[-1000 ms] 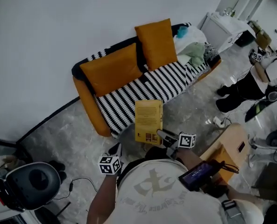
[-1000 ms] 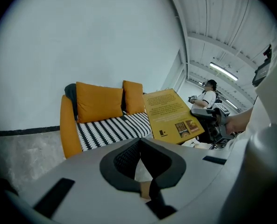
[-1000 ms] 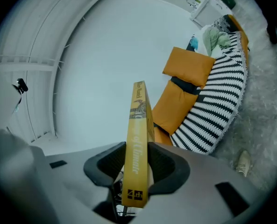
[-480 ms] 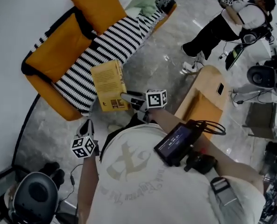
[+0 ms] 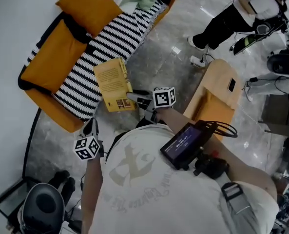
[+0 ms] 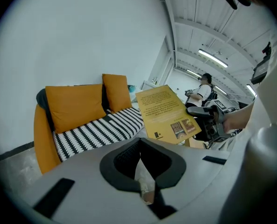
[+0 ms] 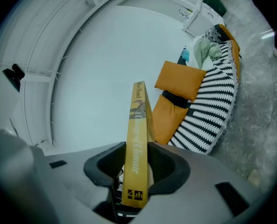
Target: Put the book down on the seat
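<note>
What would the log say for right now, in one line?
right gripper: shut on book | left gripper: shut, empty | book: in the air near striped seat, not yet on it

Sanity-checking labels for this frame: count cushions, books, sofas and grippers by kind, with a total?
Orange cushions: 2
Yellow book: 1
Striped sofa: 1
Grippers: 2, left gripper and right gripper
Total: 6
</note>
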A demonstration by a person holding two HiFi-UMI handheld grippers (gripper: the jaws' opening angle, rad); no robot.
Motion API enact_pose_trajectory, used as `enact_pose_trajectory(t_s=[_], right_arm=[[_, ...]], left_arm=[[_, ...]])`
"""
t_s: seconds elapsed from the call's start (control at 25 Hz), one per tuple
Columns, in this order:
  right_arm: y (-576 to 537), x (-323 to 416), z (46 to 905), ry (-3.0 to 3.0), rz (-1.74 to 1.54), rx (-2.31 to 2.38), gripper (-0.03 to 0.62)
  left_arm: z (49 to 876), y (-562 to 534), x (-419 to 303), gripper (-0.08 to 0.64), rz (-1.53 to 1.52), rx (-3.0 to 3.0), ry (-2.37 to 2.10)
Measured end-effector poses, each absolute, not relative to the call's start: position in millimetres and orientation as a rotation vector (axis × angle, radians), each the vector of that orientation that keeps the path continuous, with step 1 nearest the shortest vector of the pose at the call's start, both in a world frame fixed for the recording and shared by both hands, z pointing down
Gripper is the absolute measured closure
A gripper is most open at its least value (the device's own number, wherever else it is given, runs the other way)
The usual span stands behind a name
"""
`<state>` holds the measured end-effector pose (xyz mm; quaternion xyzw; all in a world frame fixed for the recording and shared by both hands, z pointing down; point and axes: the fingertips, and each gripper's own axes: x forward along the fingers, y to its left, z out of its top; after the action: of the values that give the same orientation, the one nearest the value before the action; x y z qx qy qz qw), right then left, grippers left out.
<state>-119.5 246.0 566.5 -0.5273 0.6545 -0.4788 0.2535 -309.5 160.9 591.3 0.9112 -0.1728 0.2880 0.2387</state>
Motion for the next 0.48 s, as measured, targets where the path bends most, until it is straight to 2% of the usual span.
enact_pose_trajectory(t_s=[0.48], right_arm=[[251.6,-124.9,576.9,1.791,-1.289,-1.417,0.431]], left_arm=[[586.1,165.4,-310.3,0.548,0.842,2.526,-0.461]])
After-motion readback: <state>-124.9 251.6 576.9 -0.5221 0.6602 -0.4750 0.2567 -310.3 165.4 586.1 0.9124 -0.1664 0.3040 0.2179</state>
